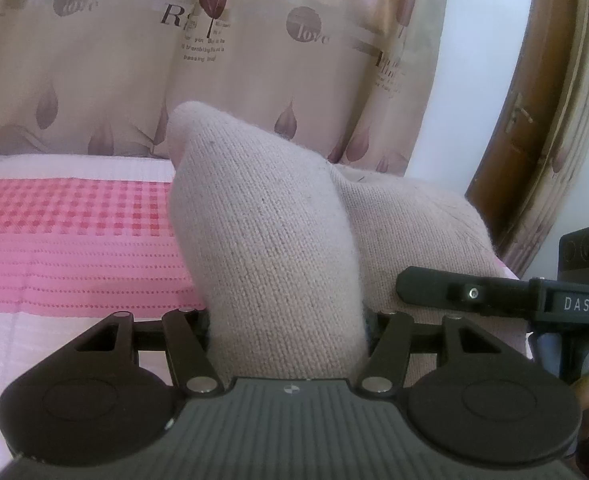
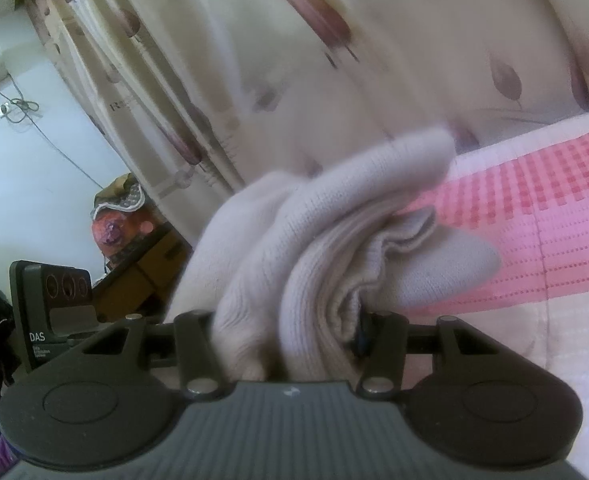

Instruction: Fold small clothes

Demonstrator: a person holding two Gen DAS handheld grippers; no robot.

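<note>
A pale pink-grey knitted sock (image 1: 262, 232) fills the middle of the left wrist view. My left gripper (image 1: 288, 320) is shut on its toe end, and the fabric bulges up above the jaws. In the right wrist view the same sock (image 2: 314, 248) is bunched, with its ribbed cuff folded. My right gripper (image 2: 290, 324) is shut on that cuff end. The right gripper's body also shows at the right edge of the left wrist view (image 1: 494, 296). The fingertips of both grippers are hidden by the fabric.
A bed with a pink checked and white cover (image 1: 74, 240) lies below. A curtain with leaf print (image 1: 254, 60) hangs behind it. A brown wooden door (image 1: 534, 120) is at the right. Boxes and clutter (image 2: 134, 264) stand at the left of the right wrist view.
</note>
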